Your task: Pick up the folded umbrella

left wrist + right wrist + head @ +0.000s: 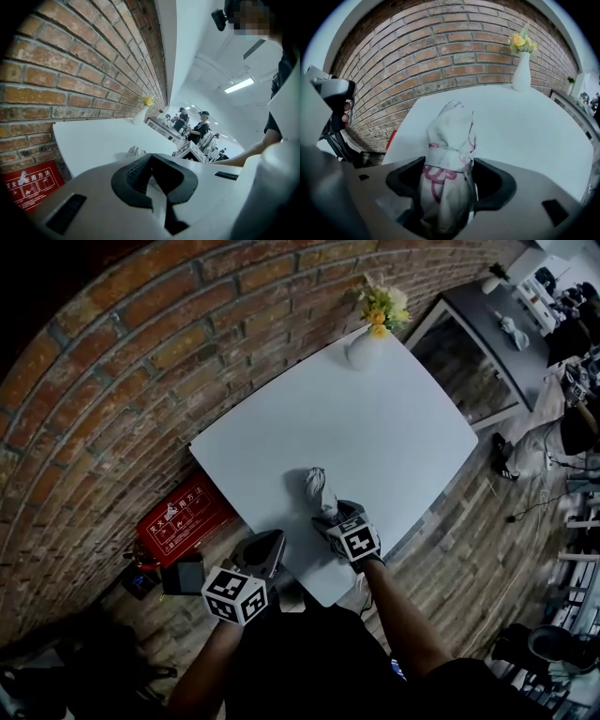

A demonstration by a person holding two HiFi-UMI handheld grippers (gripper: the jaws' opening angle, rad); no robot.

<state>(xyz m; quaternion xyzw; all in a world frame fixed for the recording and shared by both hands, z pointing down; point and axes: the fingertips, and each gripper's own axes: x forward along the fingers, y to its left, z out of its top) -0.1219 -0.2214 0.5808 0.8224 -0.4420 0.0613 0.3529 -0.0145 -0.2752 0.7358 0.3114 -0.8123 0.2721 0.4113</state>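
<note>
The folded umbrella, pale cloth with pink print and a strap round it, lies near the front edge of the white table. My right gripper is down over its near end and tilted steeply. In the right gripper view the umbrella fills the gap of the right gripper, whose jaws stand wide on either side of it, open. My left gripper hangs off the table's front left corner, shut and empty. From the left gripper the umbrella shows low and far ahead.
A white vase with yellow flowers stands at the table's far corner by the brick wall. A red box sits on the floor to the left. A grey bench and seated people lie beyond the table.
</note>
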